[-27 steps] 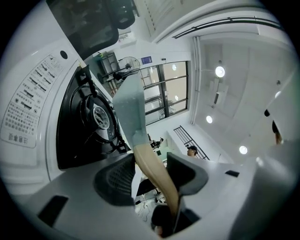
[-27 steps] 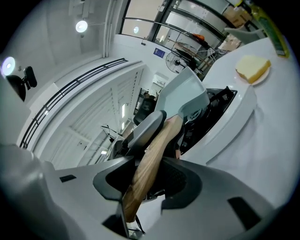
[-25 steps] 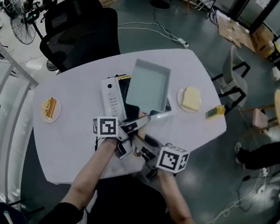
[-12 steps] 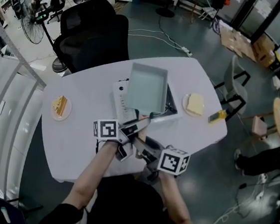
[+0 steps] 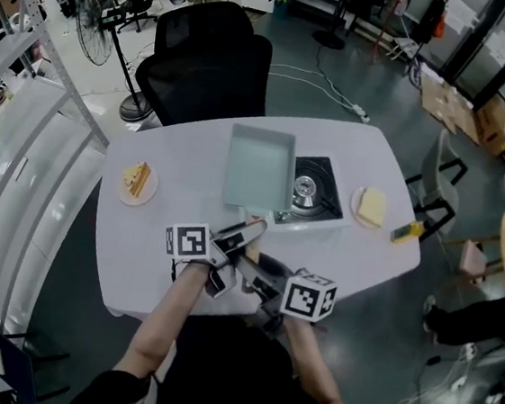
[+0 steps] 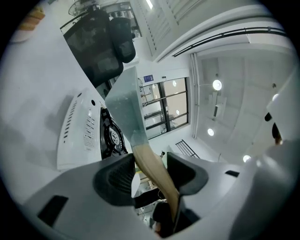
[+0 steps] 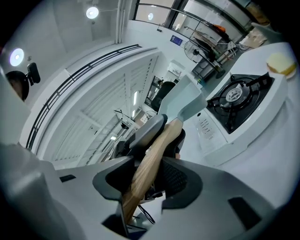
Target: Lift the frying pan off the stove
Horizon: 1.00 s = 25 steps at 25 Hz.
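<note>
Forearms reaching toward twelve o'clock, my left gripper (image 6: 149, 177) and right gripper (image 7: 151, 182) both clamp the handle (image 7: 154, 152), pan (image 5: 258, 166) aloft.

The rectangular, pale grey-green frying pan (image 5: 259, 166) hangs raised just ahead of the left gripper (image 6: 150, 169) and right gripper (image 7: 146, 176), both clamped on its wooden handle (image 5: 251, 231). The white stove (image 5: 315, 197) sits ahead-right, its burner uncovered.

The frying pan (image 5: 258, 166) looks like matt pale-green coated metal, with a smooth, light wooden handle (image 7: 149, 159). The stove (image 5: 318, 199) has a glossy white casing; the worktop (image 5: 139, 247) is smooth and white.
</note>
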Each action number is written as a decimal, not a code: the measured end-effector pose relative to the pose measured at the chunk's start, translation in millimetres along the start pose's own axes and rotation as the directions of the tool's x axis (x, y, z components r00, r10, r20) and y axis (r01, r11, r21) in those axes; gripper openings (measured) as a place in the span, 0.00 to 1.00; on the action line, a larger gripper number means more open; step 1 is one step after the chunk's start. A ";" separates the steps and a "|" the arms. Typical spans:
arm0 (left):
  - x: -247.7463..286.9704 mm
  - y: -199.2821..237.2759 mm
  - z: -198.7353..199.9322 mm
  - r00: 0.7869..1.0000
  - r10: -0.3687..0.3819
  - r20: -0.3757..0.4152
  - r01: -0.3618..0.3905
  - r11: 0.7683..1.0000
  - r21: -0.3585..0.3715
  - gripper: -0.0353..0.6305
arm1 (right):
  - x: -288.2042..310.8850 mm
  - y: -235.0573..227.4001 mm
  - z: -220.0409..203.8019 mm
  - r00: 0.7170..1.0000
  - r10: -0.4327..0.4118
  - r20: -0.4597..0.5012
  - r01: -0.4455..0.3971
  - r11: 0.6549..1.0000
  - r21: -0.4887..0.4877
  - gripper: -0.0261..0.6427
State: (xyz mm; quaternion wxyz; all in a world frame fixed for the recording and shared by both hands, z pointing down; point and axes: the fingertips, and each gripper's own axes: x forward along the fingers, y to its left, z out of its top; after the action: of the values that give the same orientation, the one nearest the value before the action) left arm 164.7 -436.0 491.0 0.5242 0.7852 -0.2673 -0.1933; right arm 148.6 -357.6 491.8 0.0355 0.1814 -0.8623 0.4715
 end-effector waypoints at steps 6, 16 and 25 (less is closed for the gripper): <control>-48.1 2.8 13.4 0.995 0.027 0.092 -0.026 1.000 -0.004 0.37 | 31.9 26.8 -20.5 0.995 0.065 -0.080 -0.067 0.997 -0.025 0.30; -146.0 13.5 24.1 0.970 0.084 0.228 -0.079 0.996 -0.028 0.37 | 87.3 73.6 -72.5 0.967 0.135 -0.214 -0.149 0.988 -0.048 0.30; -233.5 26.1 11.4 0.954 0.110 0.278 -0.103 0.994 -0.040 0.38 | 130.4 109.4 -138.2 0.947 0.173 -0.272 -0.190 0.981 -0.038 0.30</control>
State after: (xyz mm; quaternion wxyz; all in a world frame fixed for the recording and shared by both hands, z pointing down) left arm -30.3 -306.9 516.4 0.5005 0.7279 -0.3780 -0.2770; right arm -26.0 -226.3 510.9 0.1139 0.0346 -0.8772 0.4652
